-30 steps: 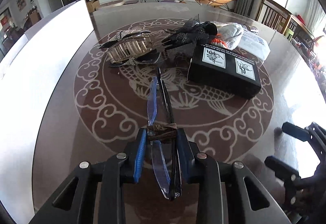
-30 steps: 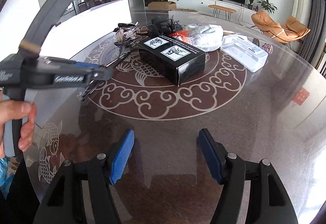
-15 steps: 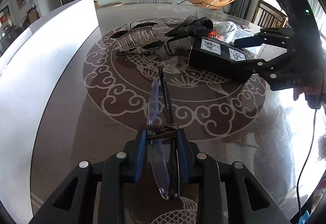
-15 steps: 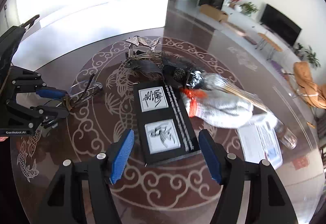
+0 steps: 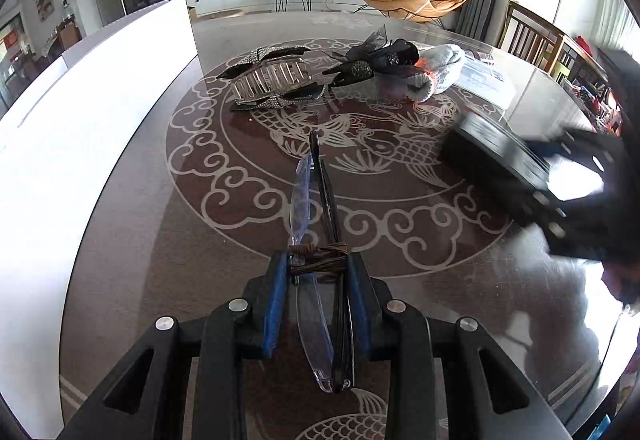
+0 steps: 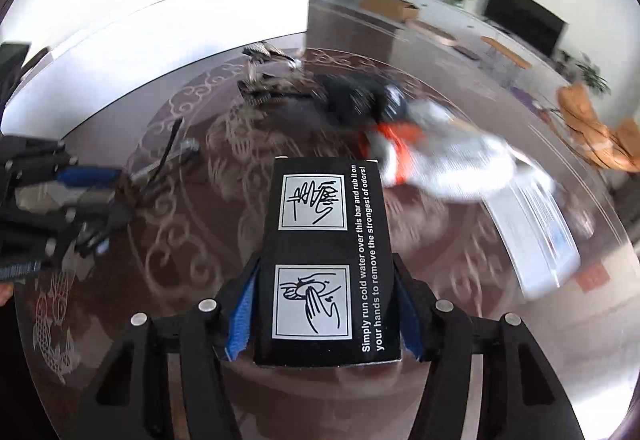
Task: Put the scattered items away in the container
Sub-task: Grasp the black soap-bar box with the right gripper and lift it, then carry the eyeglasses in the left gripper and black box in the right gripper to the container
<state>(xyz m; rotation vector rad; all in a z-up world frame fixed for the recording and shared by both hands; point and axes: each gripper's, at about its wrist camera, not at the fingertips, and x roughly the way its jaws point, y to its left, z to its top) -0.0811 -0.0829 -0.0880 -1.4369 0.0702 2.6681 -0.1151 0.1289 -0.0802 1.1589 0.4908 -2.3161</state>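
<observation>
1. The left gripper is clamped on a folded pair of glasses, its blue pads pressing a brown cord wrap at the middle of the frame; the glasses jut forward over the glass table.
2. The right gripper is clamped on a black box printed with hand-washing pictures and white text, gripping it by its long sides near the camera end.
3. Beyond the black box lies a grey knit glove with an orange cuff, blurred in the right wrist view.
4. Right of the glove rests a clear plastic case.
5. Left of the glove sits a black hair bow, and further left a rhinestone hair claw.
6. A white container wall runs along the table's left edge, well apart from the black box.
</observation>
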